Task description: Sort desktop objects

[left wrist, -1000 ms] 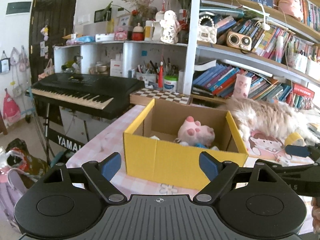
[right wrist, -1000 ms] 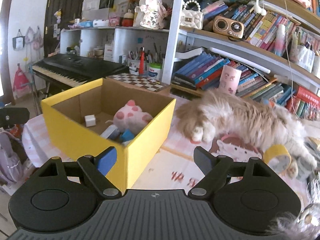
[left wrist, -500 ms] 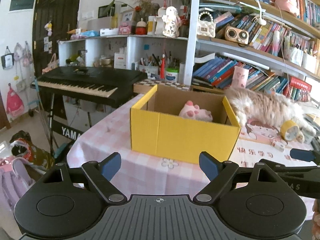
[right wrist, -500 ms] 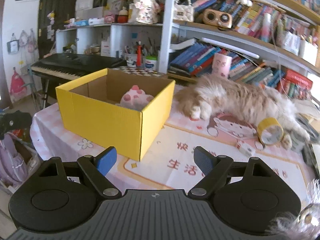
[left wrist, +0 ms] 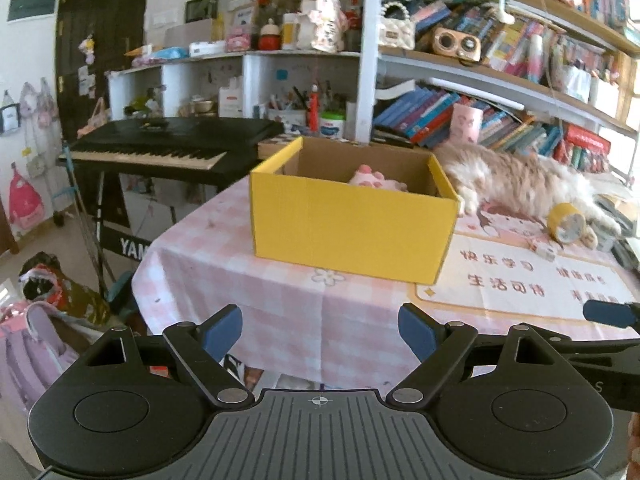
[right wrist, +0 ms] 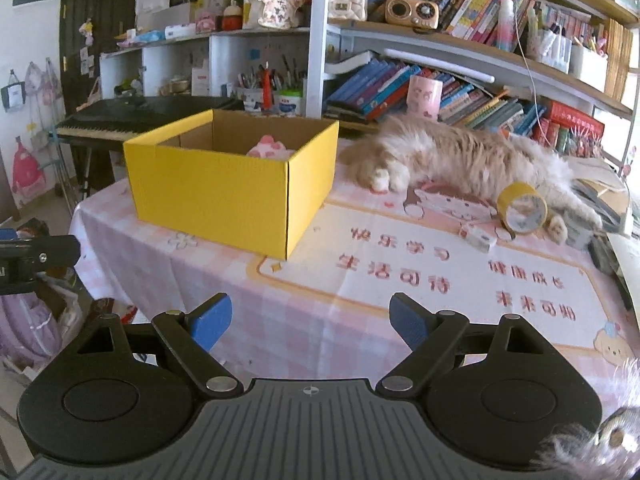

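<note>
Facing yellow box [right wrist: 224, 196] near table edge [right wrist: 120, 280], bare cloth beside.

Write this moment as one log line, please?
left claw: open, empty | right claw: opening, empty | yellow box: pink plush inside | tape roll: on table, beside cat

The right gripper [right wrist: 310, 322] hangs over the near edge of the pink checked tablecloth [right wrist: 304, 312], its jaws opening with nothing between the blue pads. Ahead and to the left of it stands the yellow cardboard box [right wrist: 224, 196], open at the top, with a pink plush toy [right wrist: 269, 148] showing above its rim. Ahead and to the right, well apart from the tips, a fluffy cat [right wrist: 460, 160] lies stretched out, with a yellow tape roll [right wrist: 522, 208] just beside it and a small white block [right wrist: 478, 238] near the roll.
</note>
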Motion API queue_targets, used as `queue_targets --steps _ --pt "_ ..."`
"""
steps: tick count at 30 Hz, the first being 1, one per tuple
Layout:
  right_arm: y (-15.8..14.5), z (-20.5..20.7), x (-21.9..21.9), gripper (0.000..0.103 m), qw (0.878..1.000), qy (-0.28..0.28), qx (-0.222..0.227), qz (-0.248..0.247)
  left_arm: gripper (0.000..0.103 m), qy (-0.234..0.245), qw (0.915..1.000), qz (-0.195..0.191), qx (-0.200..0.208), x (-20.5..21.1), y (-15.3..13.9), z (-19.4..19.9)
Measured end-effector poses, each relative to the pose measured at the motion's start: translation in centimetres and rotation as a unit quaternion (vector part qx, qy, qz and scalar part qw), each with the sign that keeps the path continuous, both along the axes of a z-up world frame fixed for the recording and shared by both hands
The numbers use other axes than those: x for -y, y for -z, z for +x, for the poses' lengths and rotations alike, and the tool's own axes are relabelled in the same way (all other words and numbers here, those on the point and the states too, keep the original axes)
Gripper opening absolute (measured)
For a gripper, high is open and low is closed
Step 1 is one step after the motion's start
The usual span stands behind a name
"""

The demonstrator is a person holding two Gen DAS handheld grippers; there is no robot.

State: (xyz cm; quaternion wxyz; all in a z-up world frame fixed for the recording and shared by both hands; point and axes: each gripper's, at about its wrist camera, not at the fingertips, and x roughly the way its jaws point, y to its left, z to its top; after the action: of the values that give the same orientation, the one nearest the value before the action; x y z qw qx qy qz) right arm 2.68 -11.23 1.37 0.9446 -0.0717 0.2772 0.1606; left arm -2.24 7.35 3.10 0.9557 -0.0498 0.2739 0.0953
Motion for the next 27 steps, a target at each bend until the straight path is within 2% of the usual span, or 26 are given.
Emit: queue_targets --steps 11,27 --pt "0.4 -1.3 2.1 0.086 0.999 0.044 -0.012 -0.010 0.089 0.080 0.9967 0.013 -0.013 3.1 0.5 0.9" --pt "0.9 -2.1 6.4 0.087 0.991 0.132 -0.027 -0.020 0.089 0.177 0.9836 0.006 -0.033 7.1 1.5 2.6"
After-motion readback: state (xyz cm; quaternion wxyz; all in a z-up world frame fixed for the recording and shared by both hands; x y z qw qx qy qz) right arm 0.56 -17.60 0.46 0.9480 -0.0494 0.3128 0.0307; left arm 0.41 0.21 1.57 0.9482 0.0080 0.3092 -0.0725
